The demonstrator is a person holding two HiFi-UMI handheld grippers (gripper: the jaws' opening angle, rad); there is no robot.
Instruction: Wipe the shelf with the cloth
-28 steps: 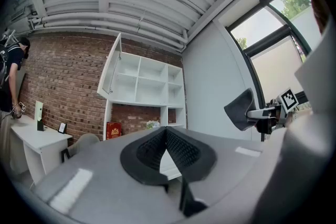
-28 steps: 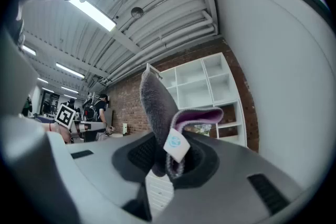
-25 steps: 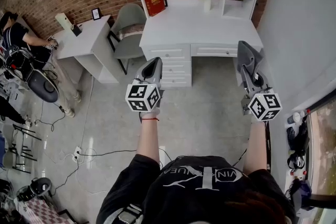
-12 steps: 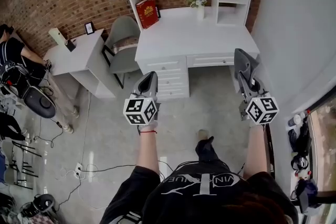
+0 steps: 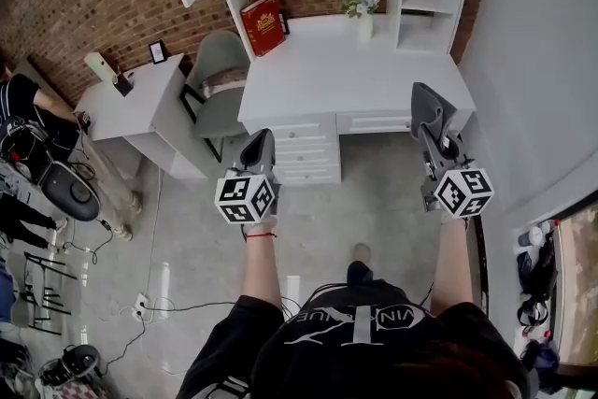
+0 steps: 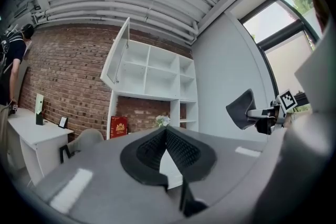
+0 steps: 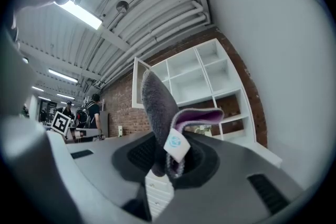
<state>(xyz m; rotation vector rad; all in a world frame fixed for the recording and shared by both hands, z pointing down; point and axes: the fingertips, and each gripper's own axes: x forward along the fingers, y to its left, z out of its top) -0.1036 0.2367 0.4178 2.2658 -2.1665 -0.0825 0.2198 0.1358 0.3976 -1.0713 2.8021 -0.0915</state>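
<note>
I've got the cloth [image 7: 157, 107] pinched upright in my right gripper [image 7: 168, 157], well short of the shelf [image 5: 428, 1] over the desk [image 5: 327, 70], so its free flap leads, while my left gripper [image 6: 167, 136], jaws pressed together, hangs spare.

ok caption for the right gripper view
Right gripper shut on a grey cloth, pointed toward the white shelf unit.
</note>
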